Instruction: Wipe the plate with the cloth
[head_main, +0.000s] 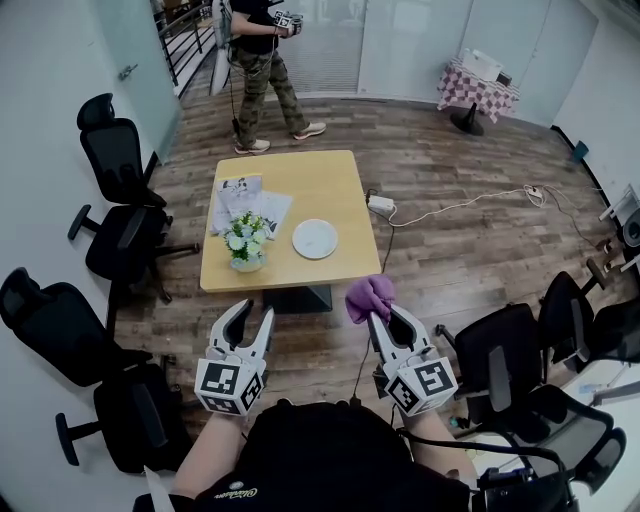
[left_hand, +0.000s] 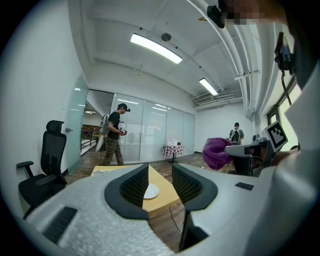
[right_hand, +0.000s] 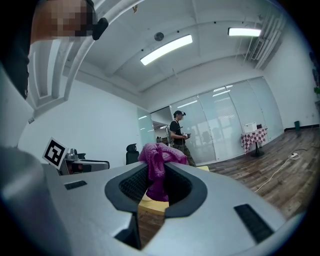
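A white plate (head_main: 315, 239) lies on the right part of the yellow table (head_main: 320, 180); it also shows small between the left jaws as the plate (left_hand: 150, 191). My right gripper (head_main: 385, 318) is shut on a purple cloth (head_main: 369, 296), held in the air short of the table's near edge. In the right gripper view the cloth (right_hand: 158, 169) bulges up between the jaws. My left gripper (head_main: 250, 322) stands open and empty, level with the right one, also short of the table. The cloth (left_hand: 217, 152) appears at the right of the left gripper view.
A small pot of white flowers (head_main: 245, 242) and papers (head_main: 245, 200) sit on the table's left side. Black office chairs (head_main: 120, 215) stand left and right. A person (head_main: 262, 70) stands beyond the table. A white cable (head_main: 455, 207) runs over the wooden floor.
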